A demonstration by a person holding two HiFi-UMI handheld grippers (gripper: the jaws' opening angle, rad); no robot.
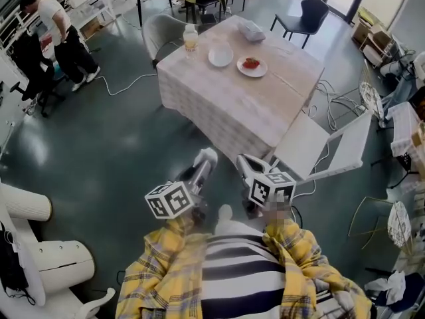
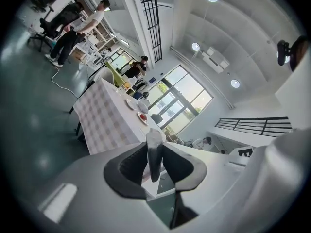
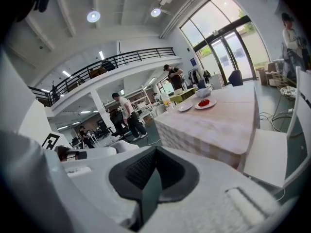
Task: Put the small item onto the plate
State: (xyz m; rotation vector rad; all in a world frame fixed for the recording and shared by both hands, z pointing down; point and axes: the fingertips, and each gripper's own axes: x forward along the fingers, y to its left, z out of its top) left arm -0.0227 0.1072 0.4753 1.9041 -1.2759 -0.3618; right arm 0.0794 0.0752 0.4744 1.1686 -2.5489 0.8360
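Standing back from the table [image 1: 219,105], the person held both tools out low in front of a yellow checked shirt, well short of the checked cloth. The left gripper [image 1: 204,159] had its jaws closed together, with nothing between them. The right gripper [image 1: 247,163] was the same, its jaws closed and empty. Both pointed toward the table.

The small red item [image 1: 250,63] lay on a white plate [image 1: 260,70] near the far side of the table. An empty white dish [image 1: 220,57] sat just beside that plate on its left, and a bottle [image 1: 190,40] stood further left, near the corner. A white chair [image 1: 312,148] stood at the table's near right corner. Another person [image 1: 56,25] in a white top was bent over, well apart at the far left of the room.
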